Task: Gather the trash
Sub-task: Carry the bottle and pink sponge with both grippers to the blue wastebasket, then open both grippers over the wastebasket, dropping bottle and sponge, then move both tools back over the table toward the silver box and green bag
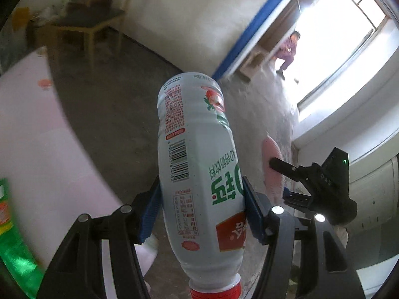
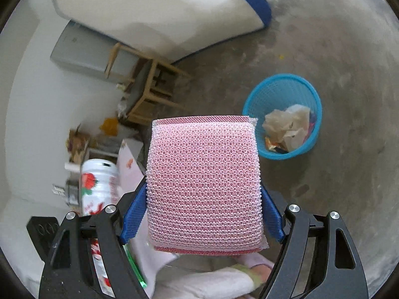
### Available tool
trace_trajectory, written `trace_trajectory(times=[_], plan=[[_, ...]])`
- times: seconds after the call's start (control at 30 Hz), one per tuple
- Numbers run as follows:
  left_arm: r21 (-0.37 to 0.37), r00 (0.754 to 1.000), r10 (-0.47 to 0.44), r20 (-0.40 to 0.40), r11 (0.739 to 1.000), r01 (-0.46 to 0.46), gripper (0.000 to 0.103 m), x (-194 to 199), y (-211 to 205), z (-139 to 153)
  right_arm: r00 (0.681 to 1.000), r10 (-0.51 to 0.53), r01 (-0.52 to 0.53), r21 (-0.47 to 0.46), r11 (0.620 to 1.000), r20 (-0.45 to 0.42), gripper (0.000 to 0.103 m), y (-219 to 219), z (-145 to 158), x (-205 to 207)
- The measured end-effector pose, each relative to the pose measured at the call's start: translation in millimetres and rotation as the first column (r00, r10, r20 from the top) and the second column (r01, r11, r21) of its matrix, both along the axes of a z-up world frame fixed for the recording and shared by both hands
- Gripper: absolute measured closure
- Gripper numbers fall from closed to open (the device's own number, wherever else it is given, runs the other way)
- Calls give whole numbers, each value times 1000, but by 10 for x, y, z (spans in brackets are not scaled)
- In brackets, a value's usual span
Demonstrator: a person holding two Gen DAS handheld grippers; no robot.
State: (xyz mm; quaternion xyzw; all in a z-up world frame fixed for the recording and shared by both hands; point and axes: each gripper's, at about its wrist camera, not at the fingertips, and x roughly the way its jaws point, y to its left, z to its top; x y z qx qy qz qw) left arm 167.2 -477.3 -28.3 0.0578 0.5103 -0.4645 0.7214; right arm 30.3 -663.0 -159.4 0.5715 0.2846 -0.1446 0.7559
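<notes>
Gripping a white drink bottle (image 1: pixel 197 164) between its blue pads, the left gripper (image 1: pixel 200 211) carries it cap-down, the red cap at the bottom edge of its own view and the bottle's base pointing out over bare concrete floor (image 1: pixel 112 114). The pads press the bottle's waist on both sides. To its left runs the curved edge of a pale pink table top (image 1: pixel 32 134), with a green packet (image 1: pixel 12 236) at the near corner. To its right the right gripper (image 1: pixel 294 182) shows from the side, a pink sponge (image 1: pixel 271 164) between its fingers.

In the right wrist view that gripper (image 2: pixel 203 211) is closed on the pink mesh sponge (image 2: pixel 203 184), pads set against both side edges; the sponge fills the middle of the view. Beyond its upper right corner stands a blue mesh waste basket (image 2: pixel 251 99) on the floor (image 2: pixel 336 49), holding crumpled plastic and wrappers (image 2: pixel 289 127). Open concrete surrounds the basket on the far and right sides. The bottle (image 2: pixel 98 184) appears at the left, near the sponge but apart from it.

A white mattress with a blue border (image 2: pixel 259 5) leans along the far edge of the floor; a wooden stool (image 2: pixel 149 92) and clutter sit by the wall on the left. A person in a pink top (image 1: pixel 289 49) sits at a bright window (image 1: pixel 349 37).
</notes>
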Motion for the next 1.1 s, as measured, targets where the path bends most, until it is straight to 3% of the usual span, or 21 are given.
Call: trace_trajectory(times=[0.1, 0.17, 0.2, 0.27, 0.33, 0.5, 0.63, 0.87, 1.0, 1.1], plan=[[47, 1000, -19, -14, 999, 19, 43, 92, -656, -125, 998, -65, 65, 43, 997, 1, 23, -289, -118, 105], [60, 1000, -26, -11, 998, 26, 38, 199, -980, -217, 996, -90, 91, 51, 995, -11, 13, -544, -263, 201], [61, 1000, -8, 1, 998, 8, 30, 233, -1078, -275, 992, -116, 118, 53, 992, -43, 13, -639, -373, 216], [58, 999, 38, 36, 998, -40, 29, 265, -1162, -371, 980, -173, 179, 55, 982, -104, 13, -725, -569, 125], [23, 999, 44, 1, 999, -44, 29, 263, -1077, -437, 972, -193, 203, 69, 977, -135, 13, -719, -721, 38], [-8, 999, 21, -32, 1000, -22, 29, 221, -638, -410, 975, -161, 170, 52, 984, -152, 13, -482, -924, -234], [-34, 999, 33, 20, 999, -33, 29, 114, -125, -257, 979, -130, 133, 13, 991, -154, 13, -310, -881, -396], [-158, 989, 128, 79, 981, -114, 29, -24, 913, 106, 986, -52, 27, -155, 987, -160, 13, 130, -454, -549], [-187, 954, 232, 190, 962, -197, 29, -96, 1667, 227, 995, 31, -56, -262, 963, -100, 13, 522, -132, -496], [-233, 940, 282, 193, 944, -236, 28, -133, 2199, 271, 990, 126, -139, -296, 945, -62, 13, 843, -19, -370]])
